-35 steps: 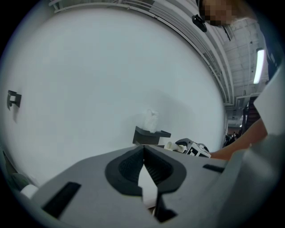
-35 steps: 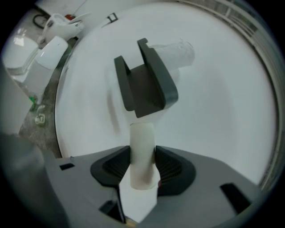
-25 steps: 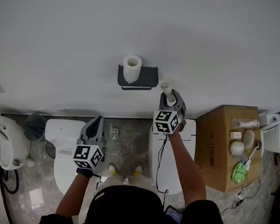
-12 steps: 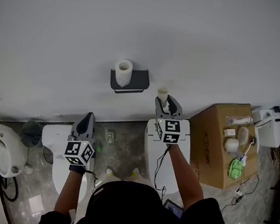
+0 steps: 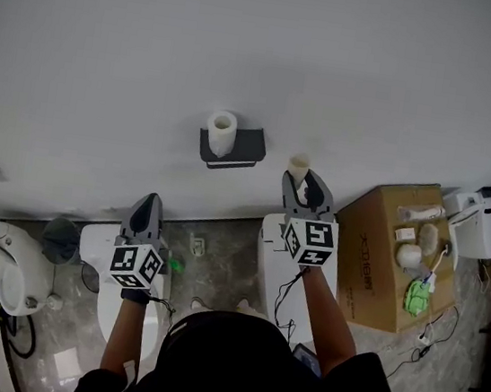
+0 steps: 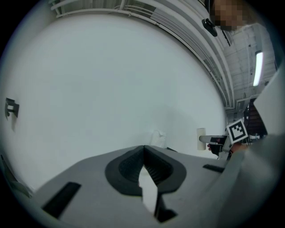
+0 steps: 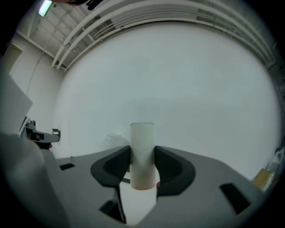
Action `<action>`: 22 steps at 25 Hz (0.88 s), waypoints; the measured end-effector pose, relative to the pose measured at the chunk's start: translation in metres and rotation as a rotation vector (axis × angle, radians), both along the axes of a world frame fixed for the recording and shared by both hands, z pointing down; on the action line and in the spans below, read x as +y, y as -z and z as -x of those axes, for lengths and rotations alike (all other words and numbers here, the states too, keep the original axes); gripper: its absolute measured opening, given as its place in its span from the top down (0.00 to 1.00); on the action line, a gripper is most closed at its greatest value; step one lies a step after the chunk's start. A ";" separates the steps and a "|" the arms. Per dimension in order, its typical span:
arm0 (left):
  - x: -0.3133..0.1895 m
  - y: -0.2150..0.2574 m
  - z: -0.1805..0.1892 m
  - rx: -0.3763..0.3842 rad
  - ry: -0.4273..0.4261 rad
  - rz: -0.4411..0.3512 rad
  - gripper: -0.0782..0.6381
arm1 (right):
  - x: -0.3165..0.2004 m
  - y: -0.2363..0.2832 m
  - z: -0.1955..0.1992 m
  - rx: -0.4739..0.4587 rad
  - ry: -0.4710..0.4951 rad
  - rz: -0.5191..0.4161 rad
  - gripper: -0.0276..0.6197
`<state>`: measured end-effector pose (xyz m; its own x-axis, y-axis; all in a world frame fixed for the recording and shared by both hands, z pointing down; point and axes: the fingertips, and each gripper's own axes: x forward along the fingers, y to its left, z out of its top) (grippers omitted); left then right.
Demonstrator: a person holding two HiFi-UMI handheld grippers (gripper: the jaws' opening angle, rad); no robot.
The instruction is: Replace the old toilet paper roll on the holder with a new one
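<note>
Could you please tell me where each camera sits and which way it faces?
Head view: on the person's head, looking down the wall at the holder; forearms, left gripper and right gripper show.
Left gripper view: on the left gripper, facing the wall; its shut fingers show.
Right gripper view: on the right gripper, facing the wall; its fingers clamp a cardboard tube.
Shared: all three show that tube and the paper roll.

Smooth matt white wall [image 5: 250, 37]. On it, dark matt holder [image 5: 245, 148] w/ soft white paper roll [image 5: 222, 133]. R of holder: bare pale cardboard tube [image 5: 299, 164], matt, between black ribbed pads [image 7: 168, 168] of grey matt plastic right gripper [image 5: 306, 185]. Further R: brown cardboard box [image 5: 374, 245]. Below holder: glossy white toilets [image 5: 100, 232], polished grey marbled floor [image 5: 220, 250].
</note>
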<state>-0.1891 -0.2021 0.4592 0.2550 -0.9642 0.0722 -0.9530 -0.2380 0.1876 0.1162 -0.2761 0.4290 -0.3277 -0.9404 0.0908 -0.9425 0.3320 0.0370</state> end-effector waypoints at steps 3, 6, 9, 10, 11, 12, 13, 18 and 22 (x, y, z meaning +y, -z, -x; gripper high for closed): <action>0.000 0.008 0.005 -0.017 0.010 -0.020 0.88 | 0.009 0.013 -0.002 -0.013 -0.008 -0.029 0.69; -0.003 0.008 0.009 -0.017 0.021 -0.027 0.88 | 0.013 0.014 -0.007 -0.034 -0.022 -0.029 0.69; -0.006 0.006 0.008 -0.014 0.017 -0.024 0.88 | 0.019 0.011 -0.010 -0.022 -0.034 -0.027 0.69; -0.007 0.006 0.006 -0.013 0.013 -0.025 0.88 | 0.020 0.010 -0.010 -0.017 -0.037 -0.027 0.69; -0.007 0.006 0.004 -0.012 0.007 -0.026 0.88 | 0.020 0.010 -0.010 -0.016 -0.041 -0.027 0.69; -0.008 0.007 0.002 -0.011 0.001 -0.026 0.88 | 0.021 0.010 -0.010 -0.017 -0.045 -0.027 0.69; -0.008 0.007 0.000 -0.011 -0.007 -0.027 0.88 | 0.023 0.011 -0.010 -0.018 -0.048 -0.028 0.69; -0.011 0.007 -0.009 -0.021 -0.036 -0.042 0.88 | 0.028 0.011 -0.012 -0.071 -0.060 -0.008 0.69; -0.020 0.006 -0.024 -0.002 -0.087 -0.046 0.62 | 0.033 0.009 -0.009 -0.079 -0.059 -0.002 0.69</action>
